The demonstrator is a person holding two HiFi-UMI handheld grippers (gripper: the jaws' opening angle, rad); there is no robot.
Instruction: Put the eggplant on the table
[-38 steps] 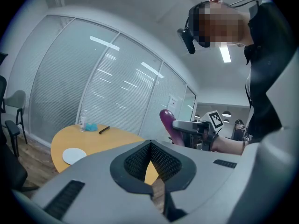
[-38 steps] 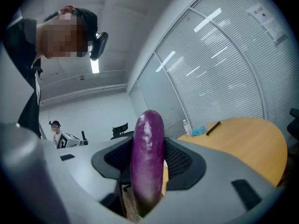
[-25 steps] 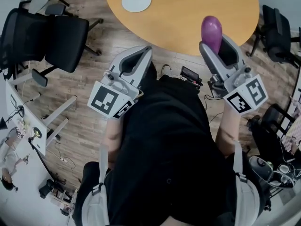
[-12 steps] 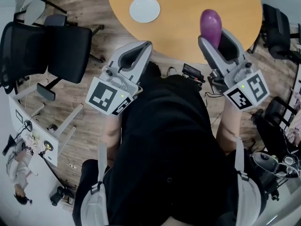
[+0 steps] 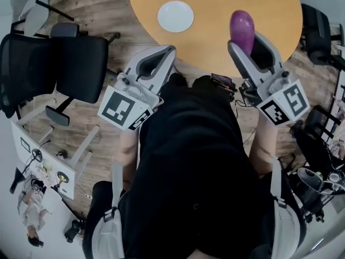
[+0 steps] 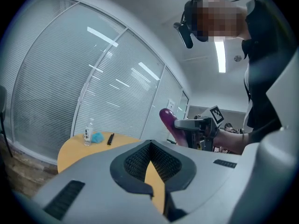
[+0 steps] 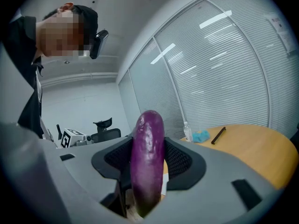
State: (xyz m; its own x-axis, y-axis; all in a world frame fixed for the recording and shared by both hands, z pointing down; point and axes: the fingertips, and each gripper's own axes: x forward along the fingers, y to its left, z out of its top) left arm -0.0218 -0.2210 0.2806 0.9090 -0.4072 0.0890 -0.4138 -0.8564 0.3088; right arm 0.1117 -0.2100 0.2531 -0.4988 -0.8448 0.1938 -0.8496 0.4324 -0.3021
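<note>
A long purple eggplant (image 5: pixel 242 30) stands upright between the jaws of my right gripper (image 5: pixel 243 41), which is shut on it. The eggplant hangs just over the near edge of the round orange table (image 5: pixel 215 9). In the right gripper view the eggplant (image 7: pixel 147 162) fills the gap of that gripper (image 7: pixel 148 143). My left gripper (image 5: pixel 168 50) is shut on nothing, its tips at the table's near edge. In the left gripper view, my left gripper (image 6: pixel 152 146) points level at the table (image 6: pixel 79 148), and the eggplant (image 6: pixel 169 122) shows to the right.
A white plate (image 5: pixel 175 16) lies on the table. A small bottle (image 7: pixel 187 132), a blue cloth (image 7: pixel 202 136) and a black pen (image 7: pixel 218 135) sit at its far side. Black office chairs (image 5: pixel 59 63) stand left and right (image 5: pixel 318 31); cables lie on the wooden floor.
Both grippers and the person have moved toward the table. The plate and the table's edge have slid nearer in the head view. The eggplant stays held in the right gripper.
</note>
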